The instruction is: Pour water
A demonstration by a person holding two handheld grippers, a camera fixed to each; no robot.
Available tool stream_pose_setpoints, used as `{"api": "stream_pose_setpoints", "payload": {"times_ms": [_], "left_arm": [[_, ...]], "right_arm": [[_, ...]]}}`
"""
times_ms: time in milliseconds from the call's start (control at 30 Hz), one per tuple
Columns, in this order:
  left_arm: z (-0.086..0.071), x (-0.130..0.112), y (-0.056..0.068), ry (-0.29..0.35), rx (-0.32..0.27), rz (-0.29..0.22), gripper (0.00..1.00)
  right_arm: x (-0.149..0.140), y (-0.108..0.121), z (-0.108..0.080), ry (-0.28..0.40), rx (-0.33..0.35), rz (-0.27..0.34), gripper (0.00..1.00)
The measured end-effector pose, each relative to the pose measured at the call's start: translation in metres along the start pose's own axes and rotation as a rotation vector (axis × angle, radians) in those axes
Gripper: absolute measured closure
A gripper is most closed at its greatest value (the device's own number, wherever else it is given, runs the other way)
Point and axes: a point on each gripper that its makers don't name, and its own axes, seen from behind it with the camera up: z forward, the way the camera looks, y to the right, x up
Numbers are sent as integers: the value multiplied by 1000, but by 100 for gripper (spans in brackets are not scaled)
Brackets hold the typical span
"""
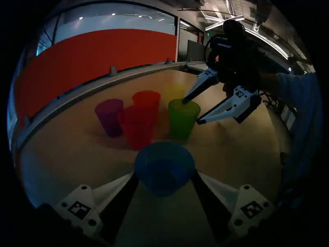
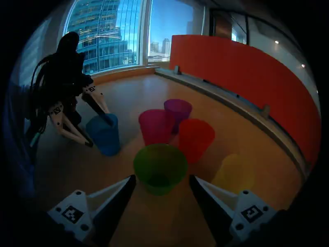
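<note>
Wood-topped table point(image 1: 246, 148), six plastic cups on it, and as far as I can judge nothing has been poured yet. Every cup stands upright on the tabletop and none is lifted or tipped.

Nearest one side is the blue cup point(image 1: 164, 166). The left gripper point(image 1: 164, 176) has its fingers spread wide to either side of that cup. They sit so close to the cup's wall that I cannot tell whether they are pressing it or only bracketing it.

Opposite, the green cup point(image 2: 160, 166) stands between the fingers of the right gripper point(image 2: 161, 178). That one is spread too, with a thin strip of table showing on each side, so I would say it has not closed on the cup.

Between and beyond those two sit the others in a loose cluster: a pink cup point(image 2: 155, 125), a red cup point(image 2: 195, 138), a purple cup point(image 2: 177, 110) behind them, and a yellow cup point(image 2: 234, 173) off to the side. A blue sleeve point(image 1: 296, 94) shows behind the right gripper.

I cannot make out water in any cup. The plastic is tinted and the light is dim.

By my reckoning the job is at its very start. Both grippers are lined up on a cup, but the grip, the lift, the tilt over another cup and the setting down all remain.
</note>
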Motion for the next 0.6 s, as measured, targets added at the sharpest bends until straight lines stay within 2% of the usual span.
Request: {"api": "stream_pose_setpoints", "payload": {"times_ms": [600], "left_arm": [[6,2,-2,2,4,-13,10]], "right_arm": [[5,-1,6,4,6,1,0]]}}
